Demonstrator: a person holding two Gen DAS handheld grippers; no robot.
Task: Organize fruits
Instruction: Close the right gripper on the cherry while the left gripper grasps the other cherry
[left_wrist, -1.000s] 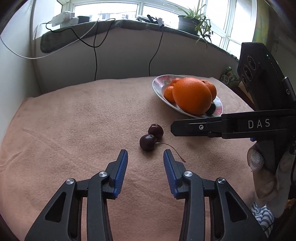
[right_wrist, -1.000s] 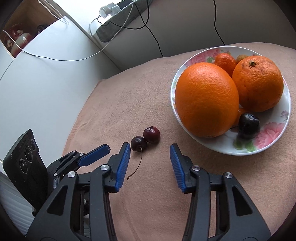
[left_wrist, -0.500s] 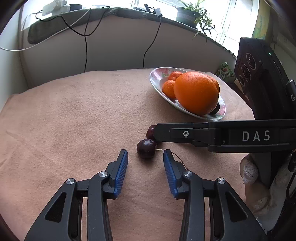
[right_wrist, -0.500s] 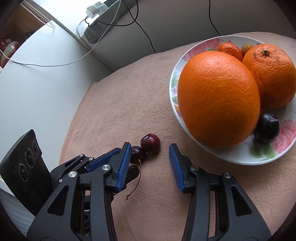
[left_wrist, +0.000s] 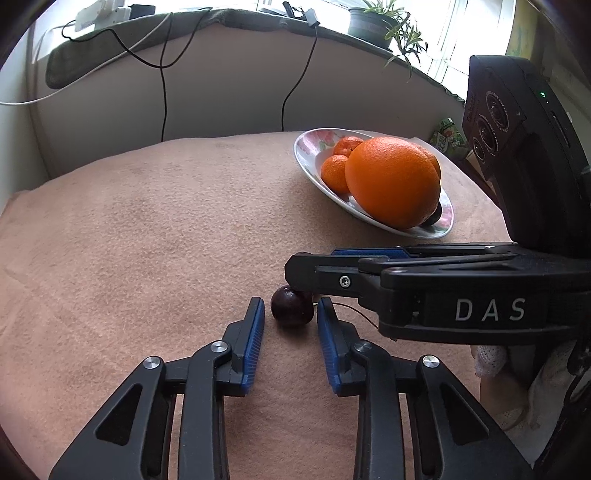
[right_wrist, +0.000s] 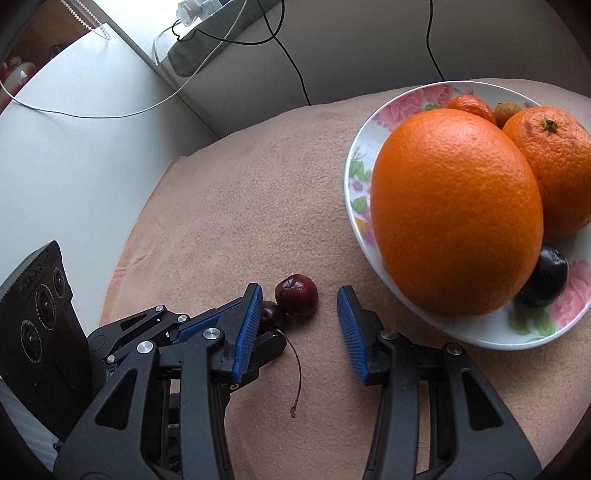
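I am closing the left gripper (left_wrist: 290, 314) around the stemmed cherry (left_wrist: 291, 305) between its tips, pads not yet pressing, while the right gripper (right_wrist: 300, 308), jaws apart, is bracketing the other cherry (right_wrist: 296, 300).

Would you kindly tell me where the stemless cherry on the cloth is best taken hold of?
Grip the cherry across its round middle, from above on the near side: it has no stem to pinch, and another cherry crowds its left.
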